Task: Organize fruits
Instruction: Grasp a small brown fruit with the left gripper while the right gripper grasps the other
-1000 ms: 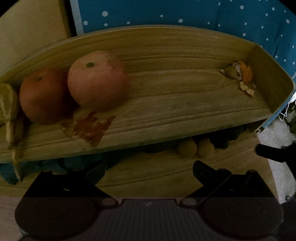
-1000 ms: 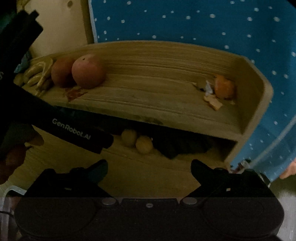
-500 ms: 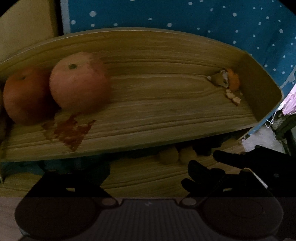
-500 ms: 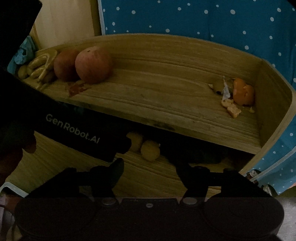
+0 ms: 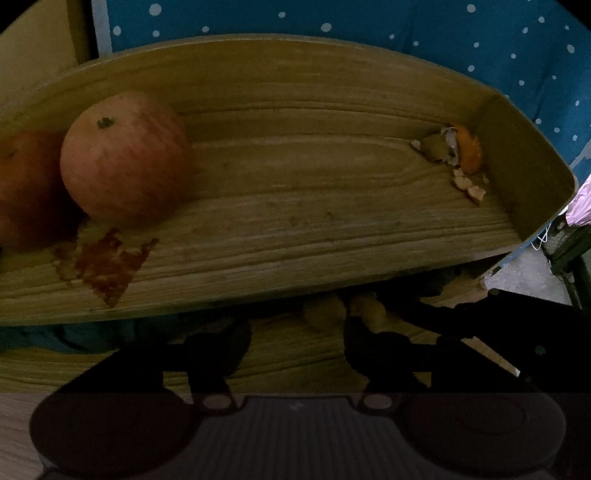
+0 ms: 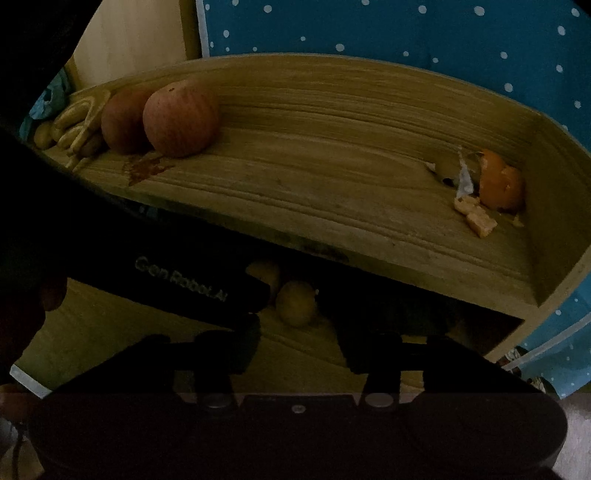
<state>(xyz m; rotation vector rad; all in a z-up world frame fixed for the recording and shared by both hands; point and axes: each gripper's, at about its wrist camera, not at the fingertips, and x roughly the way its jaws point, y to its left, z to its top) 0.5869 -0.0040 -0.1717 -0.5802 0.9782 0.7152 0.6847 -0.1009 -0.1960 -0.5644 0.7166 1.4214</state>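
Fruits sit on a two-level wooden shelf (image 5: 314, 229): a pale red apple (image 5: 123, 158) at the left of the upper level touches a darker red apple (image 5: 22, 188) at the frame edge, orange peel scraps (image 5: 465, 155) lie at the upper right, and bananas (image 6: 74, 122) show at the upper left of the right wrist view. Two small yellowish fruits (image 6: 295, 302) lie side by side on the lower level, in shadow near the bottom centre. The left gripper (image 5: 297, 347) and the right gripper (image 6: 297, 347) both have their fingers spread apart and empty, pointing toward those small fruits, before a blue dotted cloth (image 6: 406, 29).
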